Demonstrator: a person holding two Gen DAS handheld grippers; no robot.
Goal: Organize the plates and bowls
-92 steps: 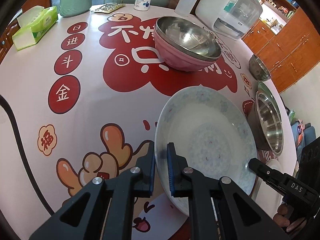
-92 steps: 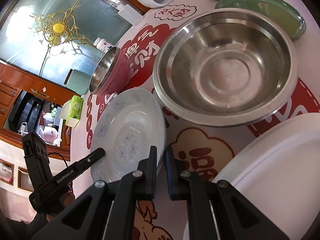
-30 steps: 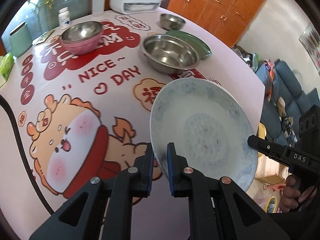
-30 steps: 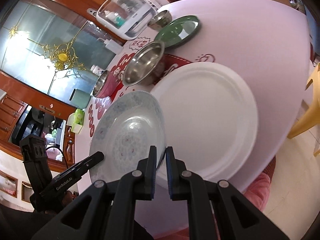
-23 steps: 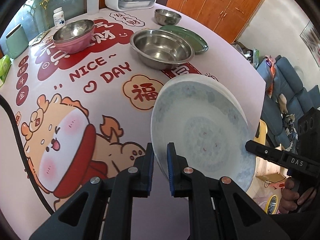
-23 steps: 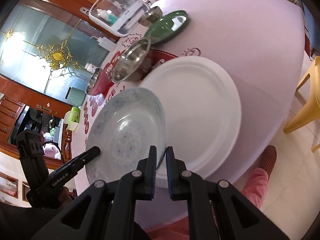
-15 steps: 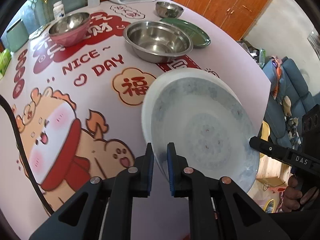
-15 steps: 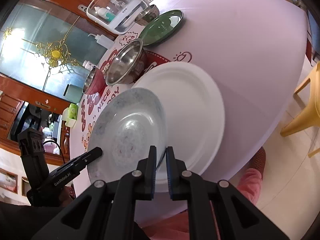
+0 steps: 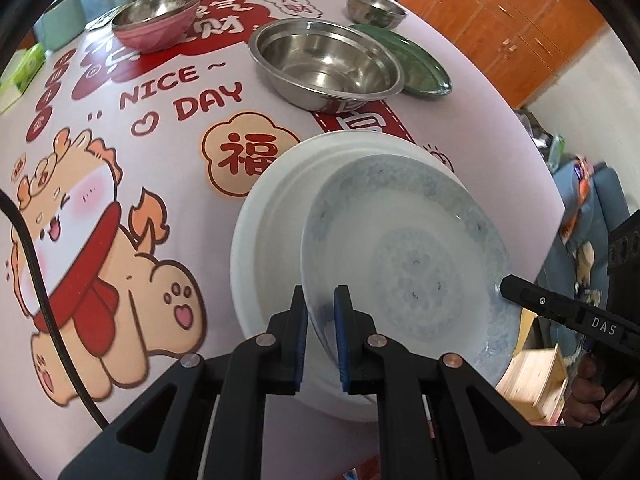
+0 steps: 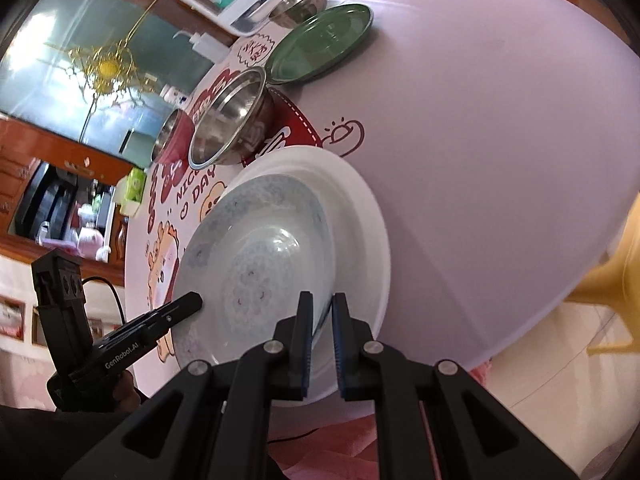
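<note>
Now the blue plate [image 9: 408, 264], clamped at opposite rims by the left tool [image 9: 321, 336] and right tool [image 10: 320, 340], has travelled from beside the bowls to over the white plate [image 9: 272, 216]. Stacking looks imminent; it seems not yet seated.

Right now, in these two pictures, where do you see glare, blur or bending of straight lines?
Left wrist view: the fisheye bows the table edge; soft highlights sit in the steel bowl; focus is sharp. Right wrist view: a bright glare patch lies on the patterned plate; the yellow chair at the right rim is smeared.
</note>
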